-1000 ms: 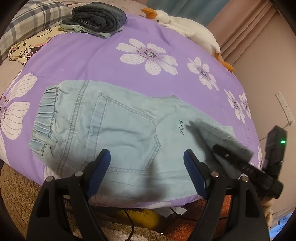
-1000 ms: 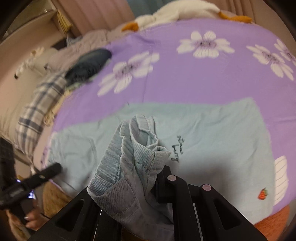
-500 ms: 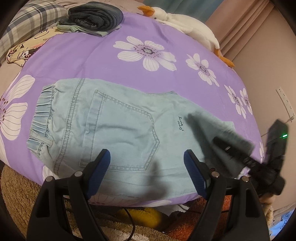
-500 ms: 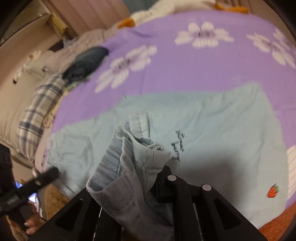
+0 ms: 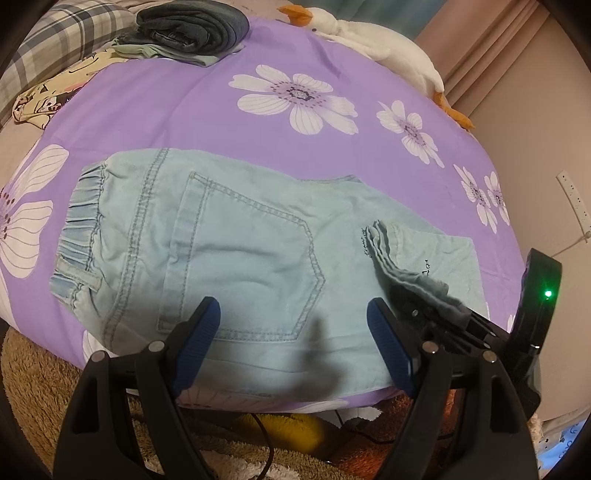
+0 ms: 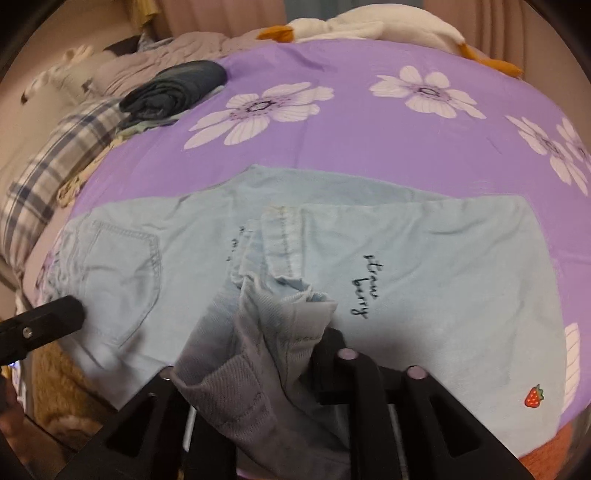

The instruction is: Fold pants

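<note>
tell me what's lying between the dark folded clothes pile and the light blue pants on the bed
Only bare purple bedspread with its printed white flowers separates the dark folded clothes from the light blue pants; both wrist views show that.

A purple flowered bedspread (image 5: 229, 110) carries a folded dark garment (image 5: 192, 27) near a plaid pillow (image 5: 59, 40), with a white plush goose (image 5: 373, 40) along its far edge.

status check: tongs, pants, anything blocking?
Left tongs open, empty. Right tongs shut on leg hems. Pants flat on bedspread. Nothing blocking.
</note>
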